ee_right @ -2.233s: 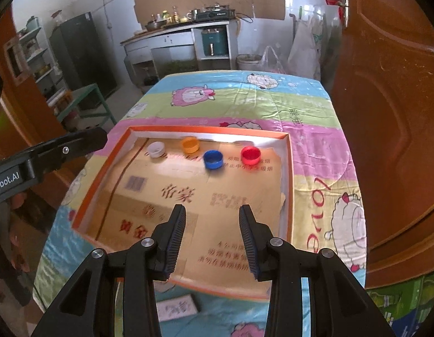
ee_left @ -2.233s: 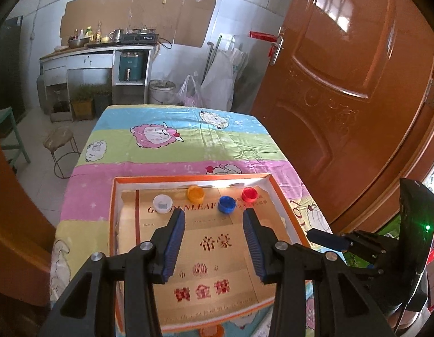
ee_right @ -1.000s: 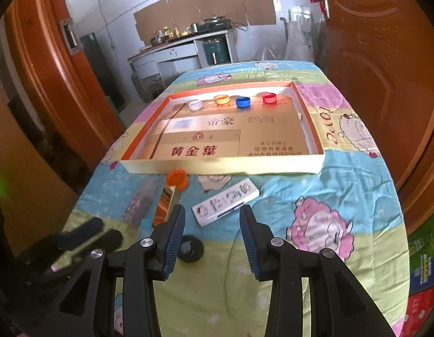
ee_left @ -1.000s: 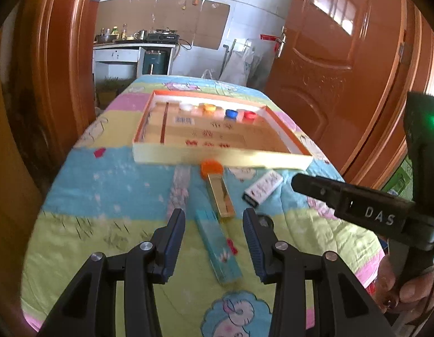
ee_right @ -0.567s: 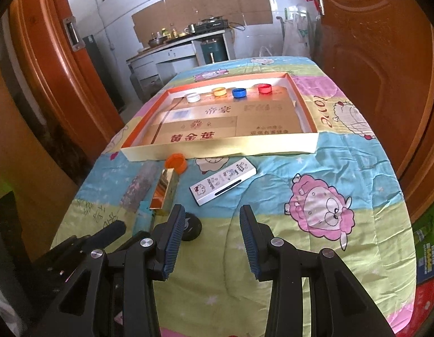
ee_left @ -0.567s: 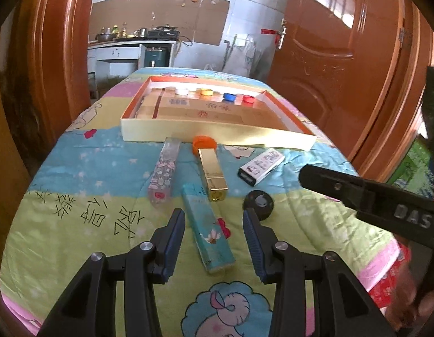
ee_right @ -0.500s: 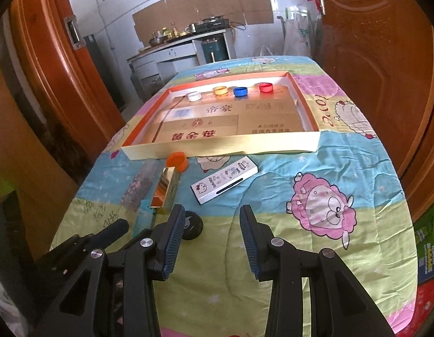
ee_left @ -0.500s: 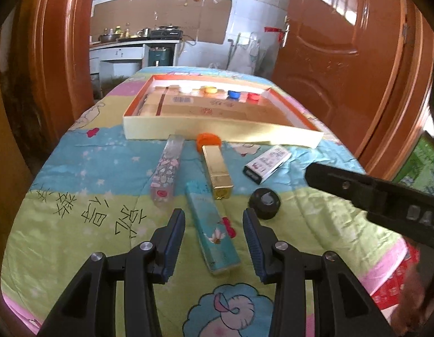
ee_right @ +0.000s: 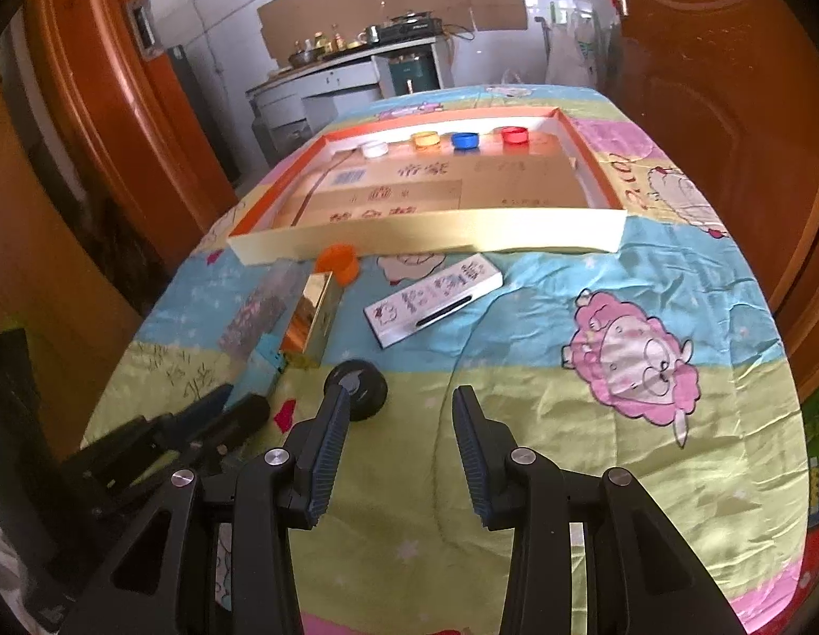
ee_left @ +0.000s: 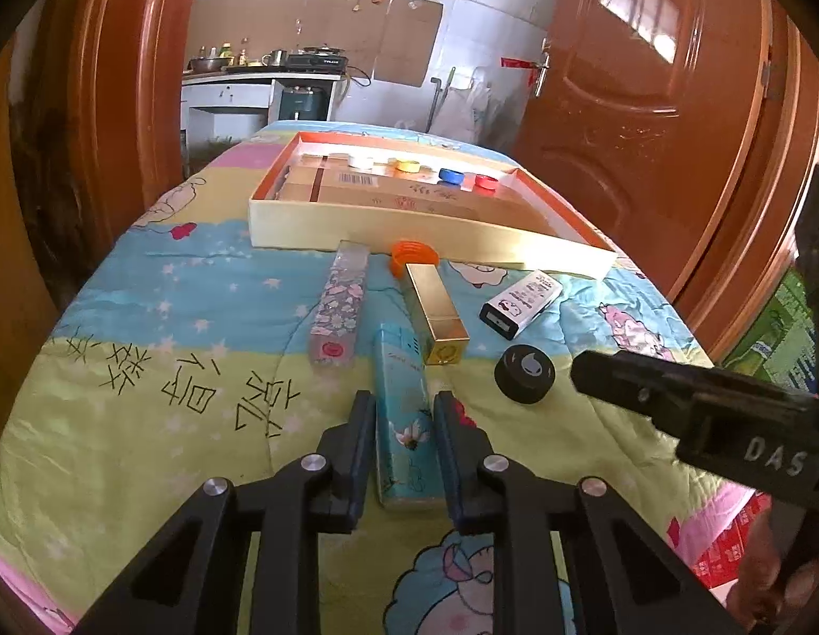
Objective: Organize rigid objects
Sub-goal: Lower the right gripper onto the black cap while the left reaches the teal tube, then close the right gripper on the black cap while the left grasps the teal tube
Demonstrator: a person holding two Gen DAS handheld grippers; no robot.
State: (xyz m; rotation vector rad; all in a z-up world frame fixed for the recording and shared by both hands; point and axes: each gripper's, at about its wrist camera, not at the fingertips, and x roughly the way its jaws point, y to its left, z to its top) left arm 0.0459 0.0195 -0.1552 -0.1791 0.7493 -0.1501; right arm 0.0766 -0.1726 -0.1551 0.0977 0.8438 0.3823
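Observation:
A long teal box [ee_left: 401, 370] lies on the patterned cloth, and my left gripper [ee_left: 404, 407] is closing on it, its pads against both long sides. Beyond it lie a gold box [ee_left: 435, 312], a floral box [ee_left: 340, 307], an orange cap [ee_left: 412, 254], a white cartoon-printed box [ee_left: 520, 304] and a black round cap [ee_left: 524, 373]. My right gripper [ee_right: 401, 413] hangs open over bare cloth with nothing between its fingers. The black cap [ee_right: 356, 383] sits just beyond its left fingertip. The white box [ee_right: 433, 299] lies further ahead.
A shallow cardboard tray [ee_left: 409, 233] with an orange rim stands behind the loose objects. It holds white [ee_left: 361, 160], yellow [ee_left: 407, 164], blue [ee_left: 450, 175] and red [ee_left: 485, 181] caps along its far wall. Wooden doors flank the table. The right gripper's body [ee_left: 690, 413] crosses the left view.
The left jaws have narrowed from wide apart onto the teal box. Both grippers have sunk a little toward the table. The right jaws kept their width.

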